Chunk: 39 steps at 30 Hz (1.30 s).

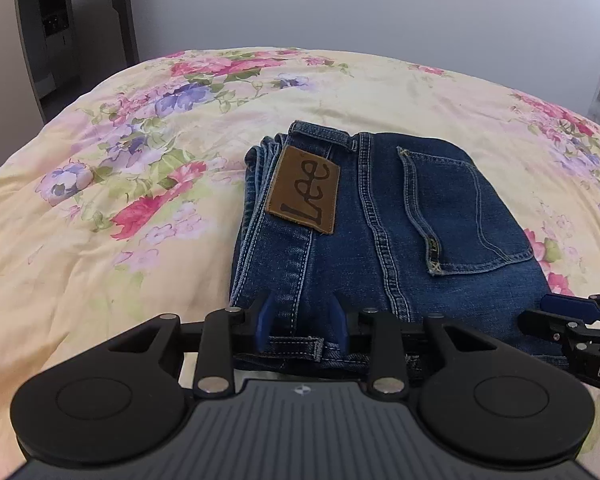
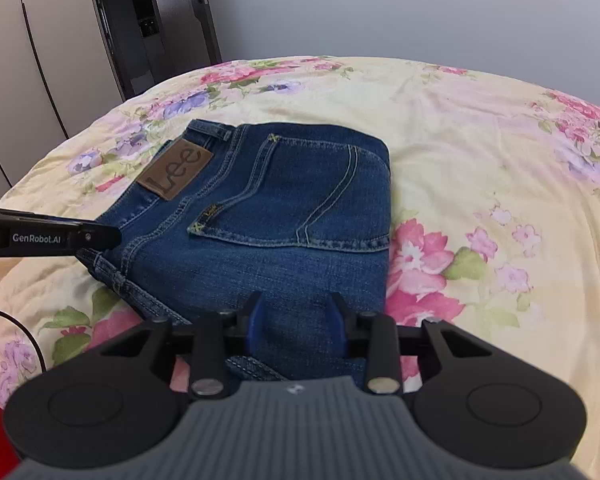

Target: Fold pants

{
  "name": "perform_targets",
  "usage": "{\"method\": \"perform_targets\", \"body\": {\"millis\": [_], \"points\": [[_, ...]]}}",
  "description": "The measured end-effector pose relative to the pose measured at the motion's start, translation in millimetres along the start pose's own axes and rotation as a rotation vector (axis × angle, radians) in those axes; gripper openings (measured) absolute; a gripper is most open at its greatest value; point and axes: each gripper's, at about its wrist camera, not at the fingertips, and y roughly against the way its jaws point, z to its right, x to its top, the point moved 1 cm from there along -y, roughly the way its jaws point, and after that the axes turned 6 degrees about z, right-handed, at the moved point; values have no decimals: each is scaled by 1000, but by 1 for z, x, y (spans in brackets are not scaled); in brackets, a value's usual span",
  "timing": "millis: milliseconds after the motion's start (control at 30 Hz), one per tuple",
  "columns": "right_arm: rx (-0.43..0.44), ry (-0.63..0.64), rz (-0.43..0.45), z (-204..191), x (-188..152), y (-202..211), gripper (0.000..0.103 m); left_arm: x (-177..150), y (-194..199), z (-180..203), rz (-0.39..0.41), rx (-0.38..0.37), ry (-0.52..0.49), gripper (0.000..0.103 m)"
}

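Blue jeans (image 1: 384,220) lie folded into a compact stack on the bed, seat side up, with a brown Lee patch (image 1: 303,196) and a back pocket showing. They also show in the right wrist view (image 2: 268,216). My left gripper (image 1: 302,322) is open, its blue-padded fingers astride the near waistband edge at the stack's left. My right gripper (image 2: 296,322) is open over the near edge at the stack's right; it also shows in the left wrist view (image 1: 572,312). Neither gripper holds cloth.
The bed has a yellow floral cover (image 1: 100,208) with soft wrinkles all around the jeans. A grey wall (image 1: 340,8) lies beyond, with a dark door (image 2: 172,20) and pale wardrobe (image 2: 28,60) at the far left.
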Motion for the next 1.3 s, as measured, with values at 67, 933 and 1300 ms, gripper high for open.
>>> {"method": "perform_targets", "body": {"millis": [67, 933, 1300], "points": [[-3, -6, -13, 2, -5, -7, 31, -4, -9, -1, -15, 19, 24, 38], [-176, 108, 273, -37, 37, 161, 79, 21, 167, 53, 326, 127, 36, 91], [-182, 23, 335, -51, 2, 212, 81, -8, 202, 51, 335, 137, 8, 94]]}}
